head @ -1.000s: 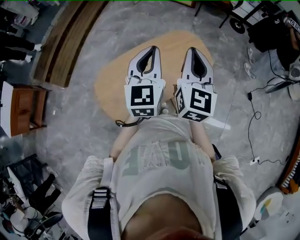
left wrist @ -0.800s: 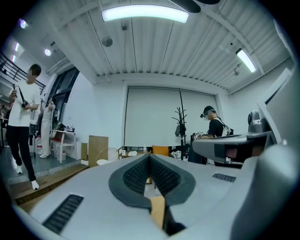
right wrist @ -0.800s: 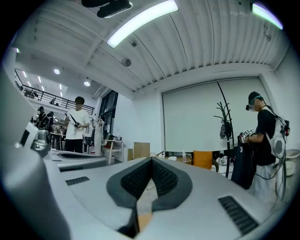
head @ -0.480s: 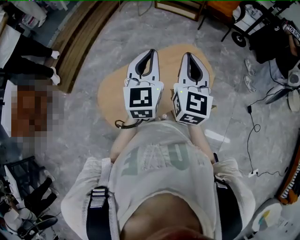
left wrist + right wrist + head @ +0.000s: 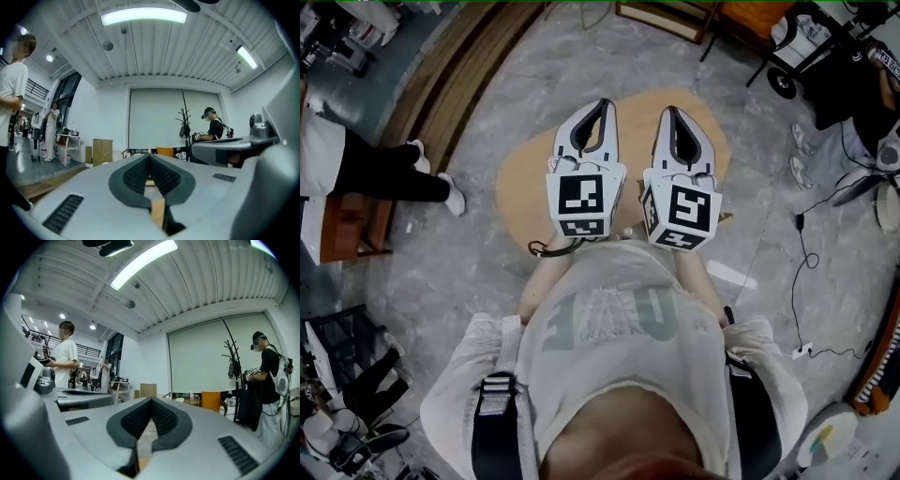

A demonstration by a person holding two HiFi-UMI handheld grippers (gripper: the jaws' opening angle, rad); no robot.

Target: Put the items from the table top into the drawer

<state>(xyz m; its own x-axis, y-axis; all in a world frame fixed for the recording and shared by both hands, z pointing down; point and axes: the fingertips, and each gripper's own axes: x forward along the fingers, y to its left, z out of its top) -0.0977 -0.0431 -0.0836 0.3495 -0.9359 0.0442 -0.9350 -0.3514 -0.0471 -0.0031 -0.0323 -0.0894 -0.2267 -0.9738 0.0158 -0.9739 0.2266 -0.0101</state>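
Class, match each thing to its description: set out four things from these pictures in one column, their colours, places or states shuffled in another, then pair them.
1 table
2 strip light
3 coat stand
4 left gripper

a overhead, lit
b jaws shut, empty
c light wood, oval
d black, branched

Pairs: 1-c, 2-a, 3-d, 4-b.
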